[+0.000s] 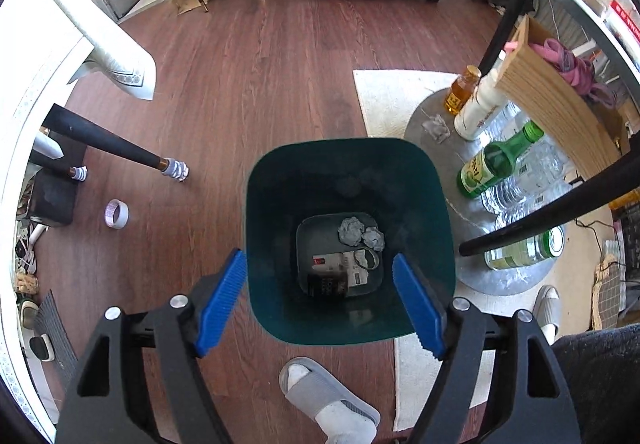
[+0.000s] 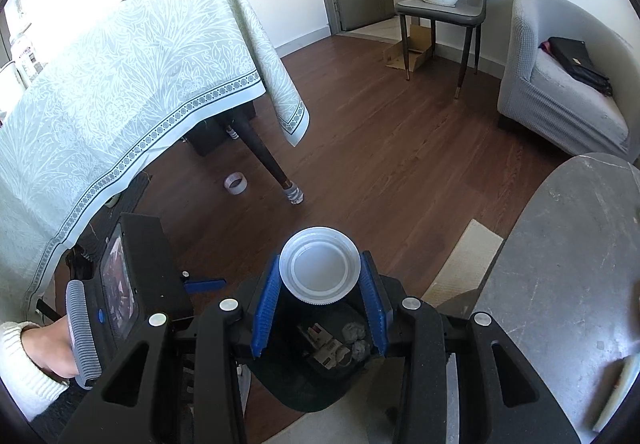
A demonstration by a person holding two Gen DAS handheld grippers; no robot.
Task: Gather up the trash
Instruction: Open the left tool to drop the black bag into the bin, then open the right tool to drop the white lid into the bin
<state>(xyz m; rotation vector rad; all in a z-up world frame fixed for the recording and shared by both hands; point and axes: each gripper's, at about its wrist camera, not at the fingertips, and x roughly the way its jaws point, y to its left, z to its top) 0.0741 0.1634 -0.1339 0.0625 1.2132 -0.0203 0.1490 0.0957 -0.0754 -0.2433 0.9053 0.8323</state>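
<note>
A dark green trash bin (image 1: 348, 180) stands on the wood floor. Crumpled paper balls (image 1: 360, 234) and a carton (image 1: 336, 276) lie in its bottom. My left gripper (image 1: 320, 304) is open, its blue pads on either side of the bin's near rim, holding nothing. My right gripper (image 2: 320, 304) is shut on a white plastic lid (image 2: 319, 264) and holds it above the bin (image 2: 304, 376), whose inside shows below the pads. The left gripper's body (image 2: 120, 284) and the hand holding it show at the left of the right wrist view.
A roll of tape (image 1: 117, 214) lies on the floor by a table leg (image 1: 120, 152). Bottles (image 1: 496, 160) and a crumpled paper (image 1: 436, 126) sit on a round grey base at right. A slippered foot (image 1: 328, 400) is near the bin. A clothed table (image 2: 120, 92) stands at left.
</note>
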